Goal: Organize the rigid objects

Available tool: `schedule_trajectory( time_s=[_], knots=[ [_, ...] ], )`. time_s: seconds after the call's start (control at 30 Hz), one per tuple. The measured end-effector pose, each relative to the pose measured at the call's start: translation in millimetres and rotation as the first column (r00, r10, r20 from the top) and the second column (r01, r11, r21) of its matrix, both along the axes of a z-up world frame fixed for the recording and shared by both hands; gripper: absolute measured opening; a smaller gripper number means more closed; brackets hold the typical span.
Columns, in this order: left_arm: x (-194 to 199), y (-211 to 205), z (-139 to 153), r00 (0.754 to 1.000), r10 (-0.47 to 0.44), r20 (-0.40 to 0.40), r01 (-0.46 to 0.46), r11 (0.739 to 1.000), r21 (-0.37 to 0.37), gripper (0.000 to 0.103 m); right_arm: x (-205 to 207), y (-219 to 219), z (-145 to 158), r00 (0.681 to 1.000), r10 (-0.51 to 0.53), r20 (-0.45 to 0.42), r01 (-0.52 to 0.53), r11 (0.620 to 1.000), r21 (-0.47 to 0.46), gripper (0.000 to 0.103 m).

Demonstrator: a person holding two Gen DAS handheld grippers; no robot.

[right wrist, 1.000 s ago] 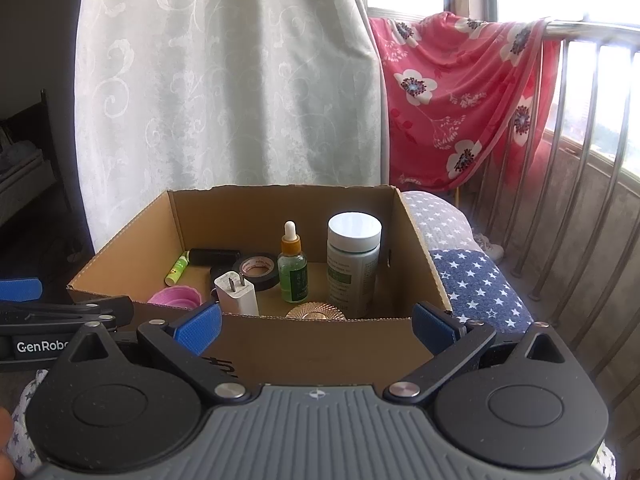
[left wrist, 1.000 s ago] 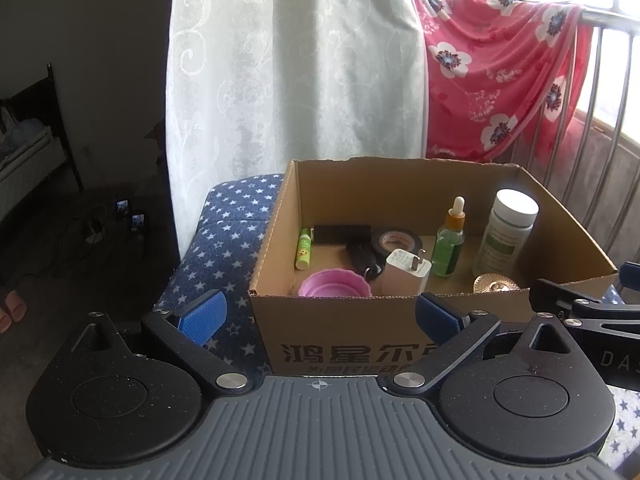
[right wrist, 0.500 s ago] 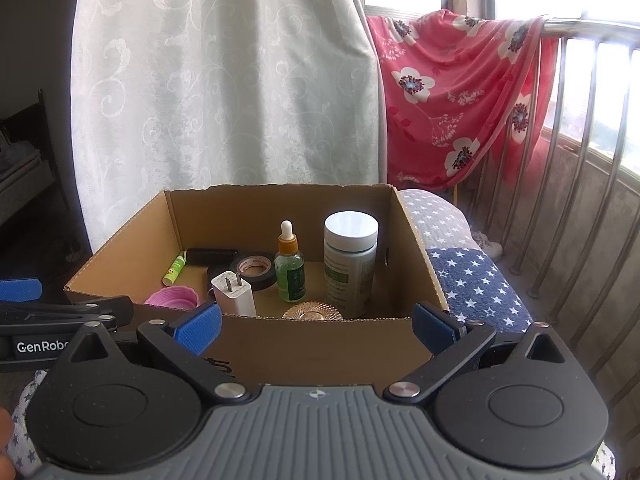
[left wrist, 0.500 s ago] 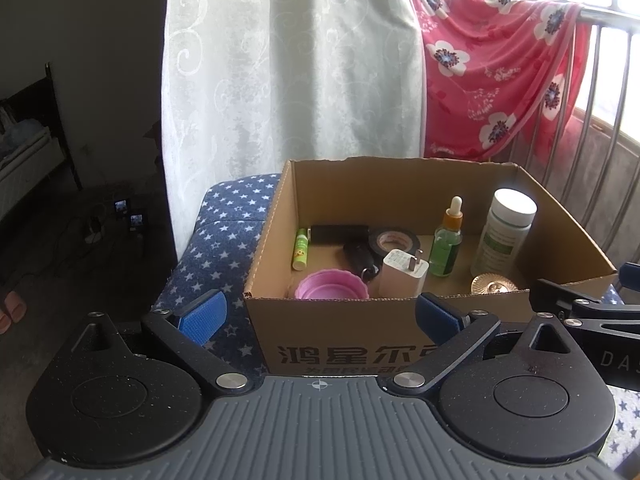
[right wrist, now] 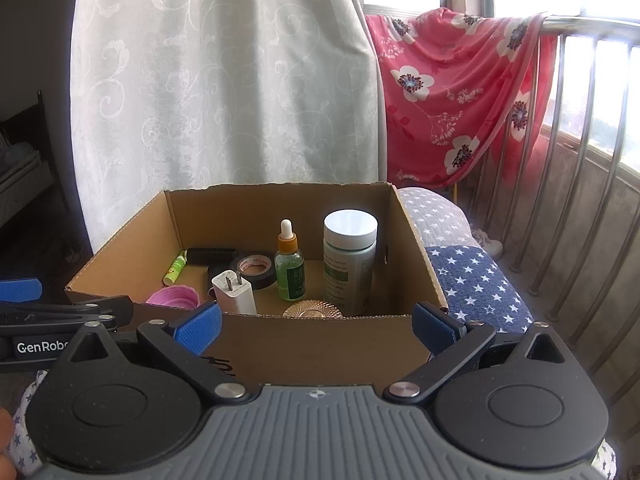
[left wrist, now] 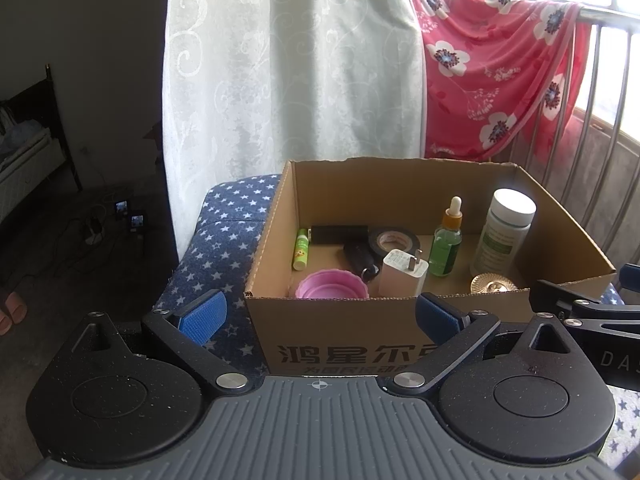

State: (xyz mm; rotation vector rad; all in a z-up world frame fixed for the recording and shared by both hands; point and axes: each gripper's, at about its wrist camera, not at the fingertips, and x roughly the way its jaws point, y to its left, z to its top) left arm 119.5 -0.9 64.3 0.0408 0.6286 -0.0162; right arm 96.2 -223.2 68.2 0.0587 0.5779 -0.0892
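Observation:
An open cardboard box [left wrist: 344, 344] [right wrist: 320, 348] stands on a star-patterned cushion. Inside are a white-capped bottle [left wrist: 505, 232] [right wrist: 349, 264], a green dropper bottle [left wrist: 447, 244] [right wrist: 289, 266], a white charger plug [left wrist: 404, 274] [right wrist: 235, 292], black tape [left wrist: 394, 240] [right wrist: 256, 268], a pink cup [left wrist: 331, 285] [right wrist: 174, 295], a green tube [left wrist: 301, 249] [right wrist: 175, 268], a black bar [left wrist: 339, 234], a black key fob [left wrist: 362, 260] and a gold disc [left wrist: 491, 283] [right wrist: 313, 309]. My left gripper [left wrist: 318, 312] and right gripper [right wrist: 317, 322] hover open before the box's front wall, holding nothing.
A white curtain [left wrist: 288, 64] hangs behind the box, a red floral cloth [left wrist: 492, 80] drapes over a metal railing [right wrist: 584, 160] at the right. The blue star cushion [left wrist: 224, 232] extends left of the box. Cables and small devices [left wrist: 120, 220] lie on the dark floor at left.
Both grippers have drifted slightly; the box sits a little lower and farther in the views. Nothing was grasped or released.

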Motion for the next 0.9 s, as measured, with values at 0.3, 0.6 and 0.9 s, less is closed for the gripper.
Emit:
schedule_trajectory(
  time_s=[0.3,0.6,0.9],
  knots=[
    [0.2,0.2,0.0,1.0,-0.001,0.0,0.001,1.0,0.0,0.101,-0.1,-0.4,0.0,1.0,0.0,0.001,0.0,1.0,0.0,0.103],
    [0.4,0.5,0.0,1.0,-0.001,-0.001,0.001,1.0,0.001,0.101,-0.6,0.0,-0.2,1.0,0.0,-0.003,0.0,1.0,0.003,0.103],
    [-1.1,0.2,0.3,1.0,0.001,0.0,-0.001,1.0,0.001,0.101,0.7,-0.5,-1.1,1.0,0.0,-0.007,0.0,1.0,0.01,0.103]
  ],
)
